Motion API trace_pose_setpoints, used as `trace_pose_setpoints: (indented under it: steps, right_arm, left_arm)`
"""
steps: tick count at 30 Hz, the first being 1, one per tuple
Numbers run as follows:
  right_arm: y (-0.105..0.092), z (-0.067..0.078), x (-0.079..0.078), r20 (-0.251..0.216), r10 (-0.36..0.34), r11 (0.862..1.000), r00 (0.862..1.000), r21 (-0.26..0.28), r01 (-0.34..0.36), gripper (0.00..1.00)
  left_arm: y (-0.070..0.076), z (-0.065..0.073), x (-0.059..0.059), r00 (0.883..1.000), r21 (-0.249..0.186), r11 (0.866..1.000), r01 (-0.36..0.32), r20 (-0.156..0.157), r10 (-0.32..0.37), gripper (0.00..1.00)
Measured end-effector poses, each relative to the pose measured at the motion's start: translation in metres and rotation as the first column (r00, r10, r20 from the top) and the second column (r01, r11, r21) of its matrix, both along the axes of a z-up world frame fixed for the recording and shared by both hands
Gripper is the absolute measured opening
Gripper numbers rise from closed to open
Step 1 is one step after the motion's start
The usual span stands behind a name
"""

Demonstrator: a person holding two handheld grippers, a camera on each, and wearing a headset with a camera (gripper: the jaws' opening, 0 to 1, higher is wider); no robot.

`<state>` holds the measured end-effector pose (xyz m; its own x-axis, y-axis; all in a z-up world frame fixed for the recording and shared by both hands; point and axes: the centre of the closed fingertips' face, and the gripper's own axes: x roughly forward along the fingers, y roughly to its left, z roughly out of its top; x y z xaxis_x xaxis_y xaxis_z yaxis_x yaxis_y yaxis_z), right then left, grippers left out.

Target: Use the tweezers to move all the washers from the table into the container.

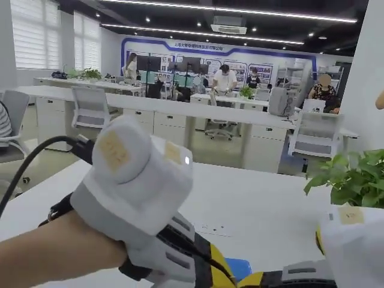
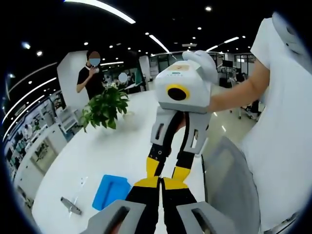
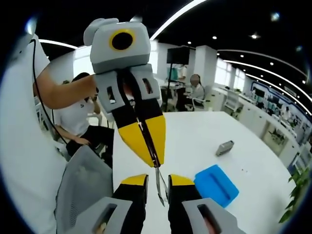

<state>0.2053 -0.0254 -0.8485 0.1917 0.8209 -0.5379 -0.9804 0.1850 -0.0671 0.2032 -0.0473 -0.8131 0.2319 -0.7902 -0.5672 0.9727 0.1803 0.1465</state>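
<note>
the left gripper (image 3: 153, 158) has its yellow-tipped jaws pressed shut on the tweezers (image 3: 160, 187), whose thin metal points reach out past the tips and into the gap of the right gripper (image 3: 157, 180). the right gripper's jaws stand partly open on either side of those points; we see a gap on each side and judge that they are not gripping. both grippers are held up in the air, well above the white surface (image 3: 204, 131). down on it lies the blue container (image 3: 217, 184), and near it, though apart, a small grey object (image 3: 225, 147) that we cannot identify. we cannot make out any washers on the surface, nor anything inside the container; they would be too small to tell here. so we judge the task barely begun: the tweezers are in hand, perhaps being settled between the two grippers, and every washer has yet to be picked up and dropped into the container.
</note>
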Motion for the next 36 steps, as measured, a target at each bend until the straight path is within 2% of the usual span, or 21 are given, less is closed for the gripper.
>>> trace_pose_setpoints:
  steps: [5, 10, 13, 16, 18, 19, 21, 23, 24, 25, 26, 27, 28, 29, 30, 31, 32, 34, 35, 36]
  right_arm:
    - [0.001, -0.005, -0.002, 0.013, 0.031, 0.999, 0.999, -0.038, -0.031, 0.08]
    - [0.001, -0.011, -0.002, 0.009, 0.041, 0.998, 0.999, -0.052, -0.041, 0.04]
    - [0.002, -0.012, -0.003, 0.000, 0.048, 0.998, 0.999, -0.049, -0.047, 0.04]
    - [0.004, -0.014, -0.002, -0.011, 0.045, 0.998, 0.999, -0.047, -0.045, 0.03]
    - [0.005, -0.015, 0.001, 0.018, 0.045, 0.998, 0.999, -0.052, -0.044, 0.02]
    - [0.006, -0.015, 0.003, 0.014, 0.042, 0.998, 0.999, -0.053, -0.041, 0.02]
    - [0.008, -0.015, 0.005, 0.008, 0.038, 0.999, 0.999, -0.038, -0.038, 0.02]
    - [0.013, -0.013, 0.009, 0.003, 0.022, 1.000, 1.000, -0.011, -0.022, 0.01]
    - [0.014, -0.012, 0.010, 0.003, 0.018, 1.000, 1.000, -0.002, -0.018, 0.01]
    - [0.015, -0.012, 0.012, 0.002, 0.014, 1.000, 1.000, 0.008, -0.014, 0.01]
    - [0.017, -0.013, 0.014, -0.001, 0.007, 1.000, 1.000, 0.017, -0.007, 0.01]
    - [0.017, -0.013, 0.015, 0.000, 0.002, 1.000, 1.000, 0.023, -0.002, 0.01]
    - [0.018, -0.015, 0.018, 0.000, -0.007, 0.999, 1.000, 0.033, 0.007, 0.01]
    - [0.019, -0.015, 0.020, 0.000, -0.012, 0.999, 1.000, 0.039, 0.012, 0.01]
    - [0.019, -0.017, 0.022, -0.002, -0.021, 0.999, 1.000, 0.048, 0.021, 0.01]
    - [0.019, -0.018, 0.025, -0.005, -0.030, 0.998, 1.000, 0.056, 0.030, 0.01]
    - [0.020, -0.019, 0.027, -0.007, -0.038, 0.997, 0.999, 0.065, 0.039, 0.01]
    - [0.020, -0.021, 0.033, -0.018, -0.063, 0.994, 0.998, 0.091, 0.065, 0.01]
    - [0.021, -0.022, 0.037, -0.024, -0.081, 0.990, 0.996, 0.115, 0.083, 0.01]
    - [0.021, -0.023, 0.039, -0.030, -0.086, 0.988, 0.996, 0.125, 0.089, 0.01]
  left_arm:
    - [0.002, -0.001, -0.002, 1.000, 0.028, 0.999, 0.016, -0.003, -0.015, 0.00]
    - [0.002, -0.002, -0.005, 1.000, 0.040, 0.999, 0.027, -0.012, -0.027, 0.00]
    - [0.002, -0.003, -0.006, 1.000, 0.040, 0.999, 0.030, -0.008, -0.029, 0.00]
    - [0.001, -0.004, -0.005, 1.000, 0.016, 1.000, 0.022, -0.001, -0.022, 0.00]
    - [0.000, -0.004, -0.001, 0.999, -0.020, 1.000, 0.001, 0.033, 0.000, 0.00]
    - [0.000, -0.005, 0.002, 0.999, -0.042, 0.999, -0.018, 0.048, 0.020, 0.00]
    - [0.002, -0.003, 0.009, 0.995, -0.090, 0.992, -0.091, 0.043, 0.095, 0.01]
    - [0.005, -0.001, 0.010, 0.990, -0.155, 0.979, -0.136, 0.002, 0.138, 0.09]
    - [0.008, 0.000, 0.013, 0.984, -0.198, 0.964, -0.179, -0.031, 0.176, 0.14]
    - [0.013, 0.003, 0.016, 0.973, -0.241, 0.942, -0.231, -0.052, 0.226, 0.20]
    - [0.015, 0.004, 0.018, 0.968, -0.255, 0.934, -0.251, -0.055, 0.245, 0.24]
    - [0.020, 0.006, 0.019, 0.957, -0.290, 0.913, -0.287, -0.058, 0.283, 0.27]
    - [0.026, 0.008, 0.020, 0.944, -0.315, 0.892, -0.325, -0.047, 0.327, 0.30]
    - [0.030, 0.008, 0.020, 0.933, -0.329, 0.877, -0.350, -0.036, 0.359, 0.33]
    - [0.036, 0.007, 0.018, 0.916, -0.337, 0.859, -0.385, -0.026, 0.400, 0.38]
    - [0.040, 0.006, 0.017, 0.904, -0.344, 0.847, -0.406, -0.019, 0.426, 0.41]
    - [0.047, 0.003, 0.015, 0.886, -0.346, 0.829, -0.440, -0.016, 0.464, 0.44]
    - [0.054, -0.007, 0.009, 0.868, -0.318, 0.817, -0.481, -0.042, 0.495, 0.49]
    - [0.060, -0.013, 0.006, 0.847, -0.308, 0.798, -0.517, -0.053, 0.529, 0.50]
    - [0.063, -0.017, 0.003, 0.844, -0.299, 0.798, -0.522, -0.045, 0.535, 0.53]
